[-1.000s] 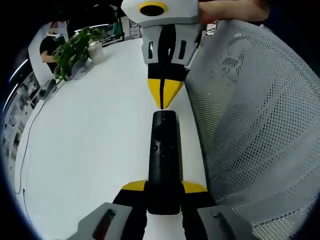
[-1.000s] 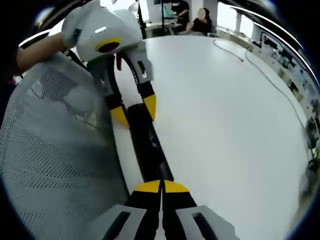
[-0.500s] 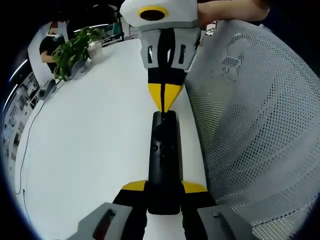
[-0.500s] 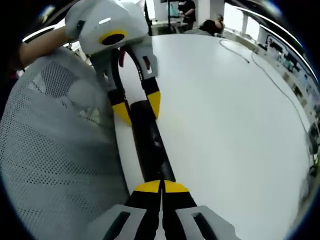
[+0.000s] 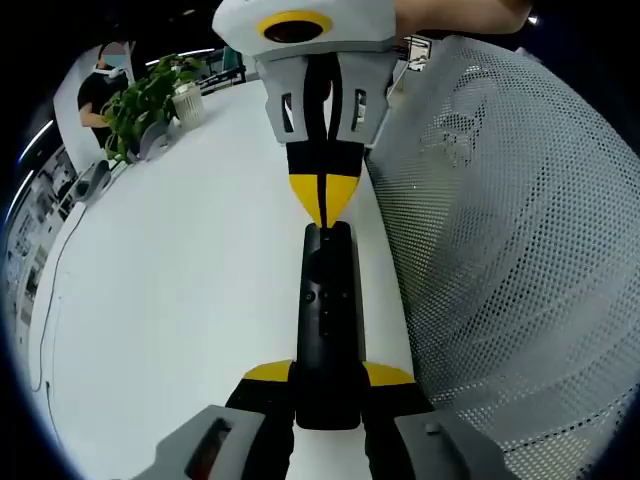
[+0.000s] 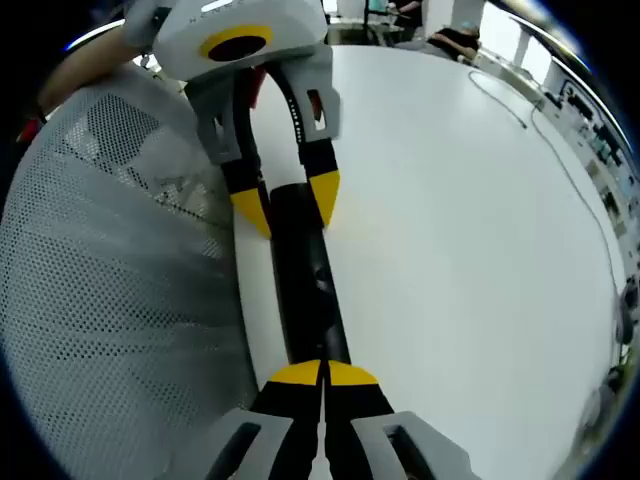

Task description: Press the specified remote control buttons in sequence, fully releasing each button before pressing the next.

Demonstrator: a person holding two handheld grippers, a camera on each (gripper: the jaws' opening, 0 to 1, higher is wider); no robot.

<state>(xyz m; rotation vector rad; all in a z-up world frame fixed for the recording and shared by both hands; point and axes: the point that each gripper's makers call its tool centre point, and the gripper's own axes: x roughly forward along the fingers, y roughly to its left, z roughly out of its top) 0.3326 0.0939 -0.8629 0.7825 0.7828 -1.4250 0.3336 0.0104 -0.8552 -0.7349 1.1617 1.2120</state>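
On white counter: your left claw clamps remote; right claw, tips together, pokes far end. Presses done: can't tell.

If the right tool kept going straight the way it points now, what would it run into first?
Probably the black remote, whose near end lies right at the right tool's closed tips. Beyond that is the left tool, clamped on its far end.

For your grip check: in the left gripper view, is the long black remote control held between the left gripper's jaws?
Yes: the left gripper clamps the black remote control.
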